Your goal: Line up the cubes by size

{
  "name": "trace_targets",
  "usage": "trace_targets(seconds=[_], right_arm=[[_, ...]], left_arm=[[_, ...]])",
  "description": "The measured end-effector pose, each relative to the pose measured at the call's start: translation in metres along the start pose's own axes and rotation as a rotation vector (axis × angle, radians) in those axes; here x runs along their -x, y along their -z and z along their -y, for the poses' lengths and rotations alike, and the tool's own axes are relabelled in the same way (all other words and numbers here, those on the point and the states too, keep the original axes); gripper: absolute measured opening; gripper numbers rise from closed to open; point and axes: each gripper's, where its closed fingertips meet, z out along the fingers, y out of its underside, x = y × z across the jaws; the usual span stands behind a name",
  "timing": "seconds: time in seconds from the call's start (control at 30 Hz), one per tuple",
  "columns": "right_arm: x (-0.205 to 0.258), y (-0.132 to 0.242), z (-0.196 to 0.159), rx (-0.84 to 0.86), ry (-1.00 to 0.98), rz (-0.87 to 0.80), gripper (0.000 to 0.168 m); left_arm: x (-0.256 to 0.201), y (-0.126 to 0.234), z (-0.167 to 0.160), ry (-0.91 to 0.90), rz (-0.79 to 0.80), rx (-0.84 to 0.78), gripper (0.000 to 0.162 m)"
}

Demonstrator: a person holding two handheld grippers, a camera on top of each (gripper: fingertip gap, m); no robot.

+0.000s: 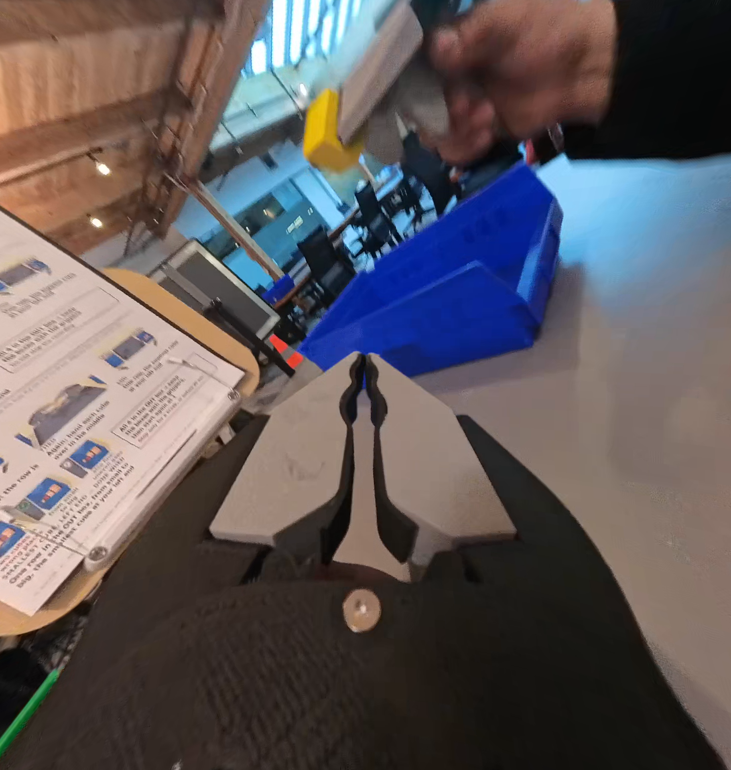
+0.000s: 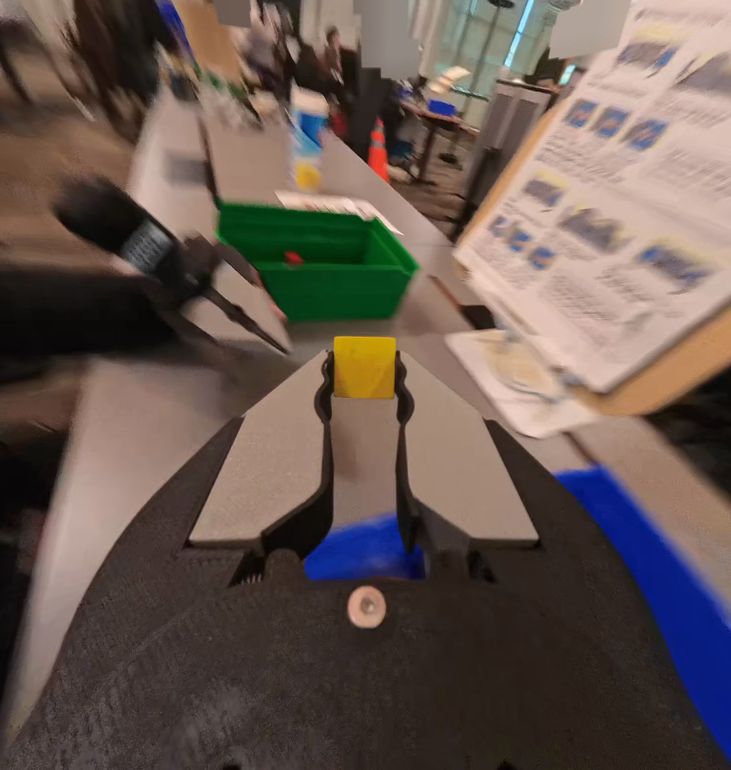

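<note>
The right gripper (image 2: 364,366) clamped a yellow cube (image 2: 364,368) between its fingertips, held in the air above the grey table (image 2: 138,416), with a green bin (image 2: 339,287) beyond. The left gripper (image 1: 364,371) was closed and empty, near a blue bin (image 1: 451,300).

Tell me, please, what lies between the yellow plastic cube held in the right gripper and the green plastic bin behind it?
Only bare grey tabletop lies between the yellow plastic cube and the green plastic bin; the right wrist view shows this.
</note>
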Motion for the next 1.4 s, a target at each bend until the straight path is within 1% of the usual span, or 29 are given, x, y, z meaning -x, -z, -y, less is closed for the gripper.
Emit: trace_targets(seconds=[0.03,0.1,0.17,0.23,0.3,0.37,0.5,0.6,0.73,0.8,0.93,1.13,1.17,1.2,1.27,1.33,1.37,1.4], right_arm=[[-0.016,0.011,-0.011,0.074,0.1,-0.043,0.026],[-0.049,0.03,-0.052,0.297,0.2,-0.07,0.026],[-0.072,0.047,-0.099,0.5,0.206,-0.032,0.026],[-0.085,0.06,-0.14,0.664,0.182,0.022,0.026],[-0.103,0.071,-0.174,0.827,0.231,0.018,0.027],[-0.112,0.079,-0.2,0.941,0.29,0.045,0.027],[-0.105,0.08,-0.233,1.08,0.293,0.172,0.027],[-0.104,0.075,-0.246,1.127,0.283,0.217,0.027],[-0.104,0.068,-0.252,1.123,0.227,0.254,0.027],[-0.106,0.064,-0.252,1.118,0.221,0.255,0.027],[-0.107,0.065,-0.261,1.187,0.22,0.278,0.027],[-0.104,0.062,-0.267,1.22,0.164,0.298,0.027],[-0.104,0.061,-0.266,1.211,0.157,0.297,0.028],[-0.103,0.061,-0.264,1.202,0.136,0.305,0.035],[-0.101,0.063,-0.26,1.205,0.095,0.313,0.042],[-0.106,0.065,-0.258,1.214,0.099,0.283,0.051],[-0.11,0.069,-0.256,1.222,0.106,0.263,0.054],[-0.112,0.072,-0.251,1.219,0.11,0.243,0.053]], left_arm=[[-0.004,-0.002,-0.006,-0.012,-0.017,0.028,0.0],[-0.009,-0.005,-0.014,-0.026,-0.031,0.052,0.0],[-0.009,-0.007,-0.018,-0.029,-0.031,0.063,0.0],[-0.01,-0.008,-0.019,-0.027,-0.031,0.06,0.0],[-0.01,-0.008,-0.019,-0.032,-0.03,0.054,0.0],[-0.014,-0.009,-0.019,-0.051,-0.041,0.045,0.0],[-0.02,-0.011,-0.02,-0.061,-0.066,0.051,0.0],[-0.025,-0.01,-0.019,-0.052,-0.092,0.041,0.0],[-0.032,-0.007,-0.012,-0.012,-0.144,-0.001,0.0],[-0.031,-0.006,-0.011,0.002,-0.146,-0.004,0.0],[-0.032,-0.007,-0.013,-0.015,-0.143,0.007,0.0],[-0.033,-0.006,-0.011,-0.02,-0.149,0.005,0.0],[-0.034,-0.005,-0.01,-0.018,-0.153,0.002,0.0],[-0.035,-0.005,-0.009,-0.014,-0.159,-0.003,0.0],[-0.036,-0.005,-0.008,-0.006,-0.169,-0.006,0.0],[-0.037,-0.005,-0.009,-0.008,-0.173,-0.002,0.0],[-0.037,-0.005,-0.01,-0.012,-0.173,0.001,0.0],[-0.038,-0.005,-0.01,-0.014,-0.176,0.002,0.0]])
